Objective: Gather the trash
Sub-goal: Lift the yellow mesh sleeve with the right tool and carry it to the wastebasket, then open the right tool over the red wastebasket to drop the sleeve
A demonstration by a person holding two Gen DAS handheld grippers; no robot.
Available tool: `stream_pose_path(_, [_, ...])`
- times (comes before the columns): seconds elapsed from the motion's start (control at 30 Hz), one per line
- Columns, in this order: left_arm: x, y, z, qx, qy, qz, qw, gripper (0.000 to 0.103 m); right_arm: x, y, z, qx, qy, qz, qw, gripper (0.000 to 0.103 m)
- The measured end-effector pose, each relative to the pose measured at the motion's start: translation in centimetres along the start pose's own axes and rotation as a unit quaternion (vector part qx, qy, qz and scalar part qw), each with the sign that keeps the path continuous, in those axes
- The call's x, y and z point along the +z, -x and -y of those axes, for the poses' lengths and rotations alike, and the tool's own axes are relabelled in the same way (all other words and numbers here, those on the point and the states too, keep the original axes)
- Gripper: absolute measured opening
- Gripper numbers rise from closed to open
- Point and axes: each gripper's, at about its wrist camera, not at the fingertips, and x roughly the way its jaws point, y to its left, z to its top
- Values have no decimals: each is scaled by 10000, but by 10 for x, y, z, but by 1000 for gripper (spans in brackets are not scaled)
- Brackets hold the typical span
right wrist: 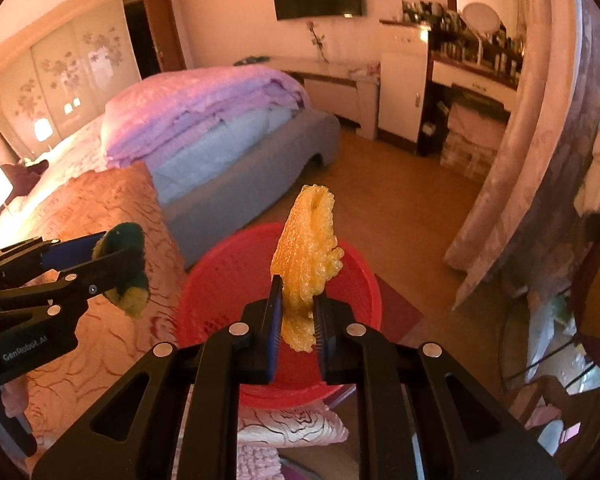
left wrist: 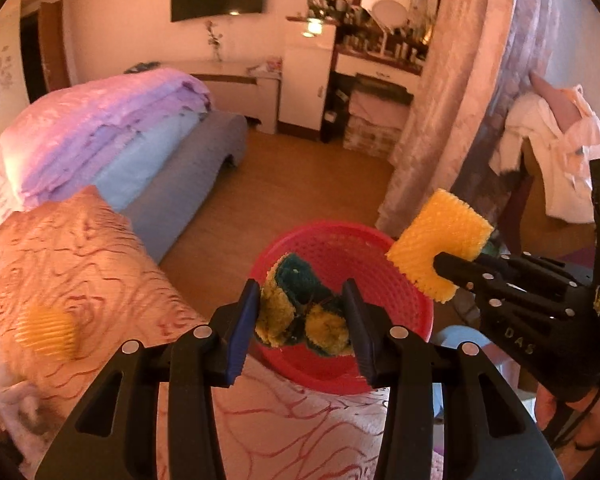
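A red mesh basket (left wrist: 364, 248) sits past the edge of the bed; it also shows in the right wrist view (right wrist: 220, 276). My left gripper (left wrist: 302, 304) is shut on a yellow and green scrub sponge (left wrist: 300, 312) and holds it over the basket. It shows from the side in the right wrist view (right wrist: 120, 264). My right gripper (right wrist: 296, 296) is shut on a yellow foam net sleeve (right wrist: 308, 256) above the basket's rim; it also shows in the left wrist view (left wrist: 440, 240). Another yellow foam piece (left wrist: 48, 328) lies on the orange bedspread.
The orange patterned bedspread (left wrist: 80, 264) fills the left. Folded purple and blue quilts (left wrist: 100, 136) lie on the bed beyond. A pink curtain (left wrist: 440, 120) hangs at right, with clothes on a chair (left wrist: 552, 148). The wooden floor (left wrist: 284, 184) lies behind the basket.
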Motion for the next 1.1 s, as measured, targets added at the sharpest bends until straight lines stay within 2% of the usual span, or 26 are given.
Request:
stream_pose_path(0.17, [-3, -26, 3, -200, -51, -229, 9995, 48, -6, -20, 8, -29, -83, -319, 9995, 15])
stream_pose_path(0.33, [-5, -42, 4, -260, -102, -368, 9989, 64, -12, -35, 13, -9, -139, -531, 9985, 17])
stream_pose_path(0.5, [-8, -43, 1, -219, -145, -405, 9988, 72, -18, -44, 16, 29, -219, -699, 9973, 29])
stream_pose_path(0.57, [-8, -42, -4, -188, -61, -387, 9991, 72, -18, -44, 17, 22, -247, -696, 9973, 40])
stream_pose_path(0.67, [-8, -37, -6, -90, -23, -322, 9994, 73, -16, -43, 17, 10, -287, -637, 9976, 50])
stream_pose_path(1.1, [-14, 11, -23, 264, 254, 141, 9992, 74, -11, -21, 8, -99, -238, -255, 9993, 55])
